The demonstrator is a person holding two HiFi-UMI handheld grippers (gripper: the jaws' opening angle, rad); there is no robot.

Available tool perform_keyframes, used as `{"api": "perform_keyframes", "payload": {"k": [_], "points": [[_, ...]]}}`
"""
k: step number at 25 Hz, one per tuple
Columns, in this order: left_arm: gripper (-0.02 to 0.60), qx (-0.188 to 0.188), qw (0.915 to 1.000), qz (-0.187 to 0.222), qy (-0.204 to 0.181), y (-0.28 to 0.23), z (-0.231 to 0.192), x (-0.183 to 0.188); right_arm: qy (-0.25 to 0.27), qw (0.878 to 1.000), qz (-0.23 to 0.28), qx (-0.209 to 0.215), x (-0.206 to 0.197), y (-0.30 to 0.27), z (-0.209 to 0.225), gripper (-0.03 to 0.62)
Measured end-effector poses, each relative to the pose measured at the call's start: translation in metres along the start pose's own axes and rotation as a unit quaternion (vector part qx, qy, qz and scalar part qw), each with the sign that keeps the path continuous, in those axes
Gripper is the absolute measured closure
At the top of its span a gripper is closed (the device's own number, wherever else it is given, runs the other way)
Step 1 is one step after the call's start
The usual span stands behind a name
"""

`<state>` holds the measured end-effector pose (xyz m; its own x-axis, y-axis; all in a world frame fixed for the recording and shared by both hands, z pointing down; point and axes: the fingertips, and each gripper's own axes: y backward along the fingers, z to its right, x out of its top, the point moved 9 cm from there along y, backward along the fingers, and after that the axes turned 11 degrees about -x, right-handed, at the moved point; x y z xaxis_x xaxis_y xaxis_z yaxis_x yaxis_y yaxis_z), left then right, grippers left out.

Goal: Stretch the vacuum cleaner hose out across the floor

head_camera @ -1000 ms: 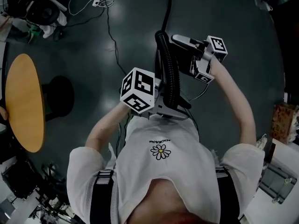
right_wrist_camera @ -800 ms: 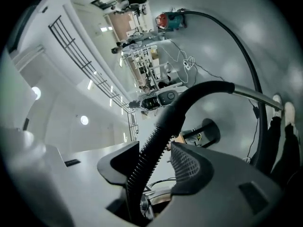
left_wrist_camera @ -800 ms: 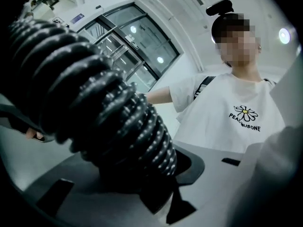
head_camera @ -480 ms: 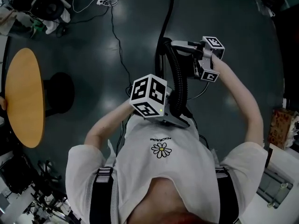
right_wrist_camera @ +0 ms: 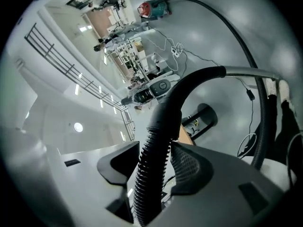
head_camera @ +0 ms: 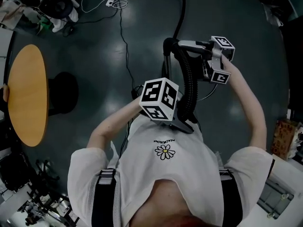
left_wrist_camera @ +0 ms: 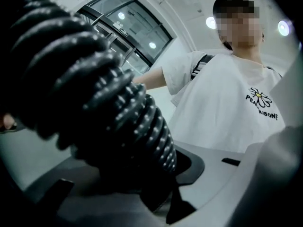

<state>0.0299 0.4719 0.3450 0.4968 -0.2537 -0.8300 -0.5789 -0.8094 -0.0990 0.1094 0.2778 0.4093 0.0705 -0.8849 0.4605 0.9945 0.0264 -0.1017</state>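
The black ribbed vacuum hose (head_camera: 189,84) runs between my two grippers, held up in front of the person's chest. My left gripper (head_camera: 185,119) is shut on its near end, and the hose (left_wrist_camera: 118,122) fills the left gripper view. My right gripper (head_camera: 179,45) is shut on the hose (right_wrist_camera: 151,174) just below its smooth black cuff (right_wrist_camera: 189,86), which bends into a grey tube (right_wrist_camera: 251,72). A further length of hose (head_camera: 180,13) trails away over the dark floor. The red vacuum cleaner (right_wrist_camera: 152,7) stands far off.
A round wooden table (head_camera: 28,93) on a black foot (head_camera: 64,93) stands to the left. A thin cable (head_camera: 124,37) crosses the floor towards a white plug. Dark equipment (head_camera: 52,4) is piled at the top left, a cardboard box (head_camera: 284,138) at the right.
Both grippers keep their hold. The left gripper has rolled and shifted right, and the right gripper has moved outward, so the hose between them stands longer and straighter.
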Motion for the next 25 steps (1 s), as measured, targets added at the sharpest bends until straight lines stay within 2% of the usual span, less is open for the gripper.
{"api": "perform_keyframes", "payload": {"k": [3,10,13,17,21,23,25], "points": [[0.446,0.000,1.0000,0.001,0.003,0.002,0.001,0.000,0.014,1.000,0.001,-0.020,0.006,0.001,0.001,0.401],[0.446,-0.013,0.9997,-0.011,0.015,-0.009,-0.013,0.017,0.000,0.999,-0.032,0.002,0.006,-0.008,0.010,0.399],[0.446,-0.008,0.9996,-0.018,0.018,-0.013,-0.011,0.009,0.011,0.998,-0.057,-0.024,0.004,-0.012,0.007,0.399],[0.446,-0.004,0.9994,-0.032,0.011,-0.006,0.000,-0.002,0.036,0.997,-0.054,-0.046,0.002,-0.005,-0.005,0.399],[0.446,-0.007,0.9983,-0.057,0.006,-0.008,0.004,0.004,0.033,0.994,-0.073,-0.071,0.002,-0.013,-0.002,0.399],[0.446,0.002,0.9991,-0.042,0.005,-0.007,0.002,0.006,0.022,0.997,-0.050,-0.055,0.001,-0.011,0.001,0.399],[0.446,0.032,0.9994,0.012,0.006,0.003,-0.004,0.001,0.026,0.999,0.005,-0.020,0.007,-0.001,-0.001,0.399]]}}
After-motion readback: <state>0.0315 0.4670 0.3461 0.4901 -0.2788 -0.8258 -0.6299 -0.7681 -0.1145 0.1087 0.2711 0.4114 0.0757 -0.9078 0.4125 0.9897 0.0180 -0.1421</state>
